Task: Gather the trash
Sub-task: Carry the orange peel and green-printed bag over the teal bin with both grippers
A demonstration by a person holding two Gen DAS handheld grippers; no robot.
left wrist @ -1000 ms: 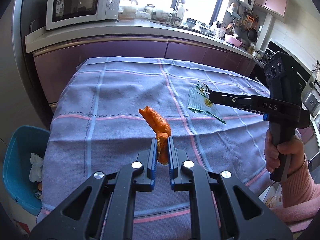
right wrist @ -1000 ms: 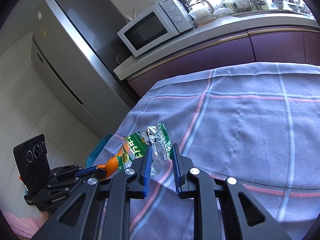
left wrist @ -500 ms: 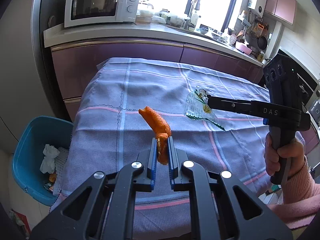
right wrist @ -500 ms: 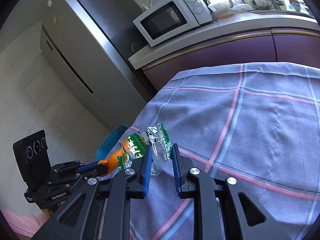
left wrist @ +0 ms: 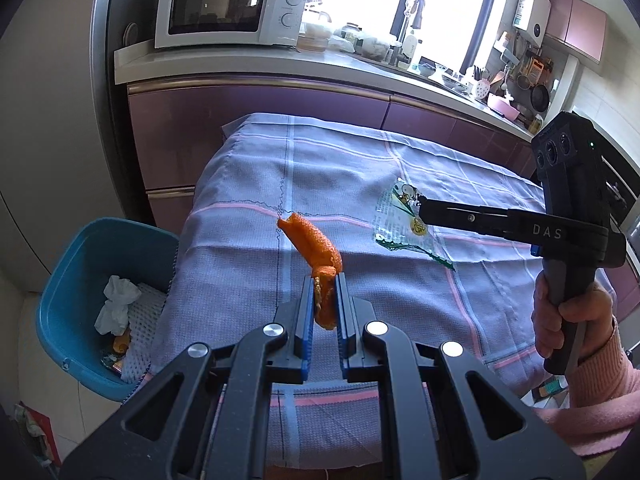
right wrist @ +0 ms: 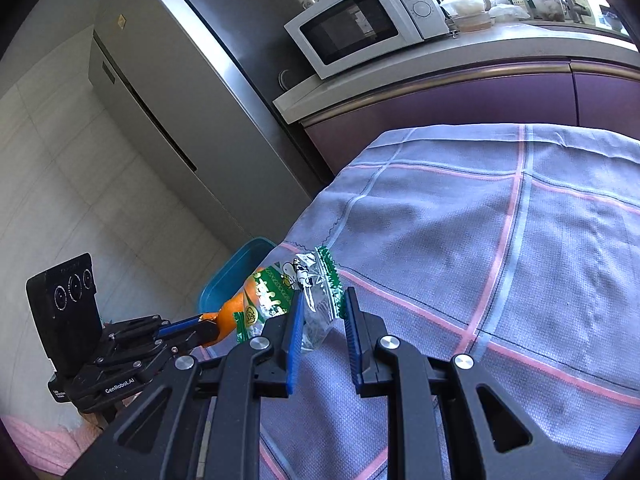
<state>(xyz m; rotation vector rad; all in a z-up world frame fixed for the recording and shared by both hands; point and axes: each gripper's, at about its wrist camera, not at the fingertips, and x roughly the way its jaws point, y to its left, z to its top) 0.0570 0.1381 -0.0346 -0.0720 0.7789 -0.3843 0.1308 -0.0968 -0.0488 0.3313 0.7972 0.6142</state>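
Between the left gripper's (left wrist: 324, 300) closed pads sits the orange peel (left wrist: 316, 248), the right gripper (right wrist: 322, 316) pinching the clear wrapper (right wrist: 304, 292) above the checked cloth (left wrist: 240, 264); both should clear the blue bin's (left wrist: 60, 280) rim before releasing.

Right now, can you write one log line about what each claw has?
left claw: shut on orange peel | right claw: shut on clear wrapper | blue bin: beside table, not reached

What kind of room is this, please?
Most likely a home kitchen: a microwave stands on the counter, a tall refrigerator beside it, and a sink tap under the window.
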